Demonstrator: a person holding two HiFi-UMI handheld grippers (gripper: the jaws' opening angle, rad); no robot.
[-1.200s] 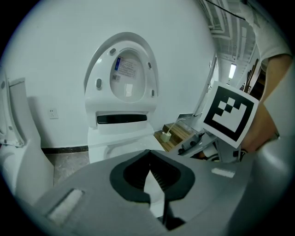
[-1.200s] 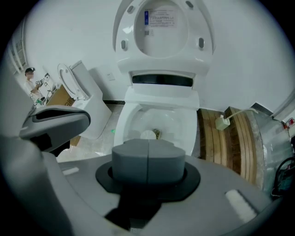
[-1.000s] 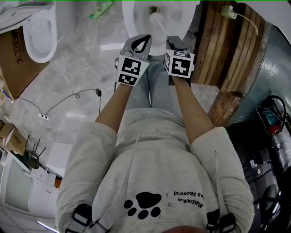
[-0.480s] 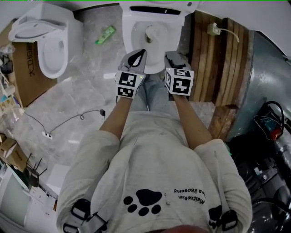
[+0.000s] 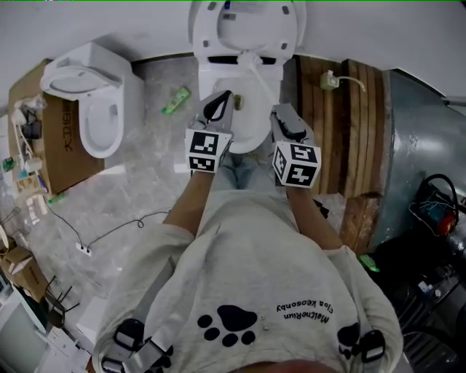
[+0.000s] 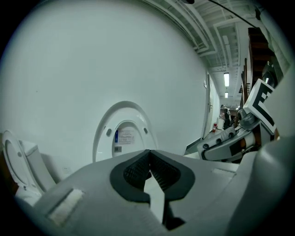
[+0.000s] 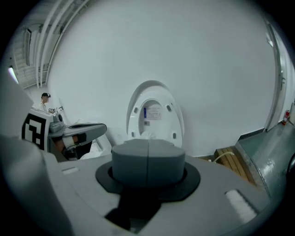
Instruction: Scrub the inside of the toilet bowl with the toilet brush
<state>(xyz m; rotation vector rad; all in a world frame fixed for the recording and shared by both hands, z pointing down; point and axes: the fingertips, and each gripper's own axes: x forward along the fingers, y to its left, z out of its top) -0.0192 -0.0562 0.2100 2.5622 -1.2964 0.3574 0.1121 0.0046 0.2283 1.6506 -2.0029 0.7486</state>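
**Head view: both grippers poised at the toilet rim, brush in the bowl**

Head view shows a white toilet (image 5: 218, 80) at 12 o'clock with its lid (image 5: 247, 22) raised against the wall. A whitish toilet brush (image 5: 251, 73) sits in the bowl, its detail hard to make out. The left gripper (image 5: 224, 96) hovers over the bowl's left rim and the right gripper (image 5: 279, 111) over the right rim, neither touching the brush.

Left gripper view shows its fingers (image 6: 133, 168) meeting at the tips with nothing between them. Right gripper view shows its fingers (image 7: 131, 161) pressed flat together, also empty.

A second toilet (image 5: 95, 109) stands at 10 o'clock beside a cardboard box (image 5: 62, 149). A green packet (image 5: 175, 100) lies on the floor between the toilets, and wooden planks (image 5: 349, 131) lie at 2 o'clock.
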